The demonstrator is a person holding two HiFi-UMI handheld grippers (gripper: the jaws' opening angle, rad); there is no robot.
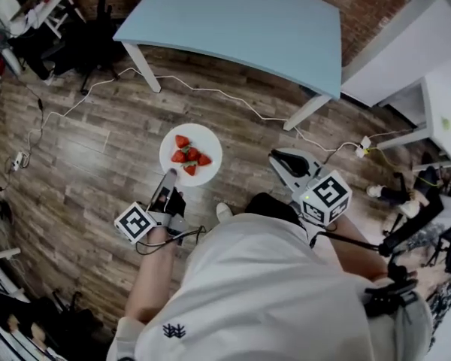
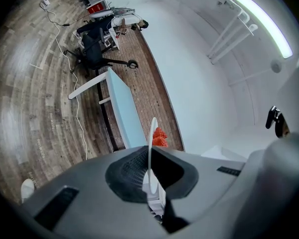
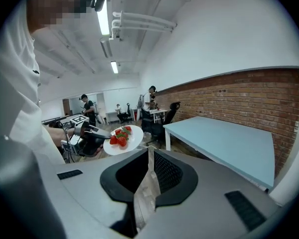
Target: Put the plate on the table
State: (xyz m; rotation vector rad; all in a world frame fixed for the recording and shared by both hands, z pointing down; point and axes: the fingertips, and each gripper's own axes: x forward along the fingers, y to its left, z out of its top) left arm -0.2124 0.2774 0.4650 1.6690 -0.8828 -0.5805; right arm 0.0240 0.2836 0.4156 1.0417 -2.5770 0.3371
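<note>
A round white plate (image 1: 203, 140) carrying several strawberries (image 1: 189, 157) hangs above the wooden floor, short of the light blue table (image 1: 240, 21). My left gripper (image 1: 170, 179) is shut on the plate's near rim. In the left gripper view the plate (image 2: 152, 133) shows edge-on between the jaws, with strawberries (image 2: 160, 137) beyond and the table (image 2: 122, 103) ahead. My right gripper (image 1: 280, 157) floats to the right of the plate, shut and holding nothing. The right gripper view shows its jaws (image 3: 149, 151) together, the plate (image 3: 131, 133) to the left and the table (image 3: 229, 143) to the right.
A white cable (image 1: 210, 92) snakes over the floor under the table. A black office chair (image 1: 98, 32) stands at the table's left end, white furniture (image 1: 428, 66) at the right. A white shoe (image 1: 223, 212) shows below the plate. People (image 3: 89, 108) stand far back.
</note>
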